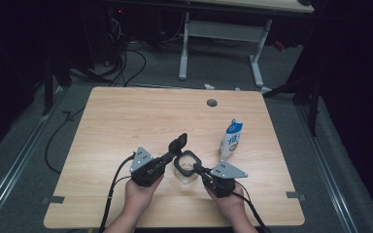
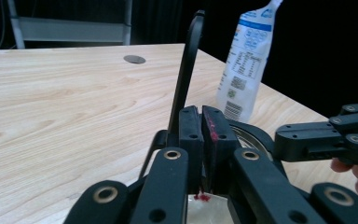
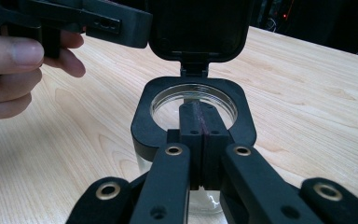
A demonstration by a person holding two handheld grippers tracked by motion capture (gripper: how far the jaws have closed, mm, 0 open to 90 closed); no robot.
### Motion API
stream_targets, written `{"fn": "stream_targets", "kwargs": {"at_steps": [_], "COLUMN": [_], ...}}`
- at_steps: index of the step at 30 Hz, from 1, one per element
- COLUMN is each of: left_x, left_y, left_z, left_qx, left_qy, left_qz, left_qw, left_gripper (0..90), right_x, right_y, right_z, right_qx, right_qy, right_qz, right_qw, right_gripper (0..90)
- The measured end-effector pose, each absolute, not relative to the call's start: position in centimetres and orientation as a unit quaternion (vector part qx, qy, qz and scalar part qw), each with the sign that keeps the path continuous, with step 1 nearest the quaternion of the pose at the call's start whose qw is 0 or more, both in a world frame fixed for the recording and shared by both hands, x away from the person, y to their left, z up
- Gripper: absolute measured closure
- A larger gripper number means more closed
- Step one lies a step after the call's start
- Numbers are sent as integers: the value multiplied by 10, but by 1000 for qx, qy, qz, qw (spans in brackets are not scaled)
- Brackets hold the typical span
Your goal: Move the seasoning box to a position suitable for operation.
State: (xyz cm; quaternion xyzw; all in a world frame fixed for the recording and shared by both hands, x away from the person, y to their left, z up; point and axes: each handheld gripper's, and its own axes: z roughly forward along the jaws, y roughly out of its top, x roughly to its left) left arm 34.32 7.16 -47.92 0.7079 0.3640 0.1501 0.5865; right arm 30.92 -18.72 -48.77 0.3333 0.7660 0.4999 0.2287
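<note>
A clear glass jar (image 1: pixel 187 174) with a black collar (image 3: pixel 144 126) stands near the table's front middle. Its black flip lid (image 1: pixel 178 143) is raised upright on its hinge. My left gripper (image 2: pixel 204 112) is shut, its pads together with nothing between them, and its tips are right beside the lid's edge (image 2: pixel 186 74). My right gripper (image 3: pixel 199 108) is shut too. Its tips lie over the collar's near rim and reach across the jar's mouth. A white and blue carton (image 1: pixel 230 141) stands just right of the jar.
The light wooden table (image 1: pixel 126 121) has a round cable hole (image 1: pixel 211 103) near its far edge. Beyond it stand a white desk frame (image 1: pixel 223 34) and loose cables on the floor. A hand (image 3: pixel 9 70) holds the left gripper close to the lid.
</note>
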Motion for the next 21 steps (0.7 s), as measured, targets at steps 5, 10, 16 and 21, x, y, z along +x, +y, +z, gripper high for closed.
{"fn": "stream_targets", "kwargs": {"at_steps": [5, 10, 16, 21], "left_x": [346, 345, 339, 343], "left_y": [74, 75, 68, 58], "left_z": [-479, -479, -480, -482], "left_qx": [704, 705, 715, 719], "left_qy": [374, 374, 357, 357], "left_qz": [156, 153, 150, 137], "left_qw": [584, 583, 582, 581], "left_gripper": [870, 870, 870, 869], "right_x": [309, 310, 310, 310], "right_y": [-187, -187, -187, -187], "right_z": [-488, -488, -488, -488], "right_qx": [333, 332, 332, 331], "right_qy": [767, 767, 767, 767], "right_qz": [500, 500, 500, 500], "right_qw": [228, 228, 228, 228], "right_gripper": [900, 900, 900, 900]}}
